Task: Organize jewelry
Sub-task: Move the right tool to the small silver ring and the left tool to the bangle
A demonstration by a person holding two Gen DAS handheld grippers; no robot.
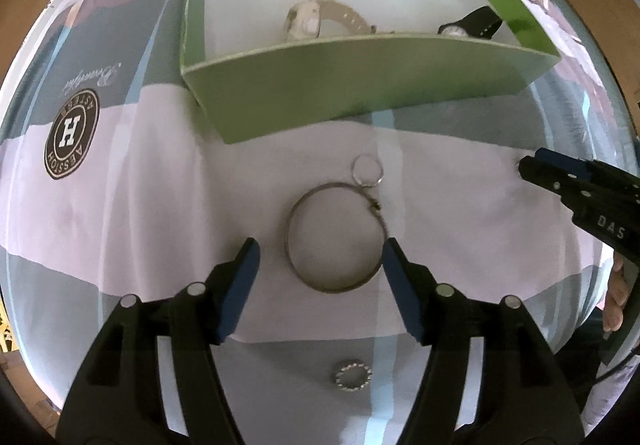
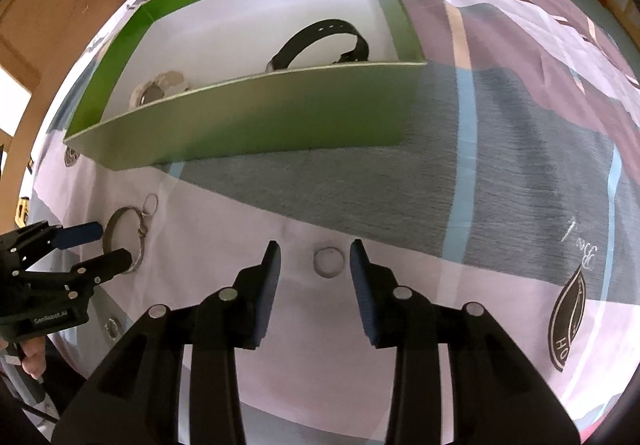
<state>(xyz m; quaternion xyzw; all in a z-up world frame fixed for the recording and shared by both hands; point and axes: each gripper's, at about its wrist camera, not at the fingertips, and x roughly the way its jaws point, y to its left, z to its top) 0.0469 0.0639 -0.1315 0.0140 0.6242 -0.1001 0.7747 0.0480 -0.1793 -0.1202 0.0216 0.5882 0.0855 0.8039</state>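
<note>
Both grippers were open wide — the left gripper around the bangle, the right gripper around a ring — ready to grab.

The box looks like smooth green card with a slight sheen, white and matt inside. In front of it, on soft printed cloth, a bangle and ring gleam like polished metal. Inside the box, the black strap looks matt and rubbery.
</note>
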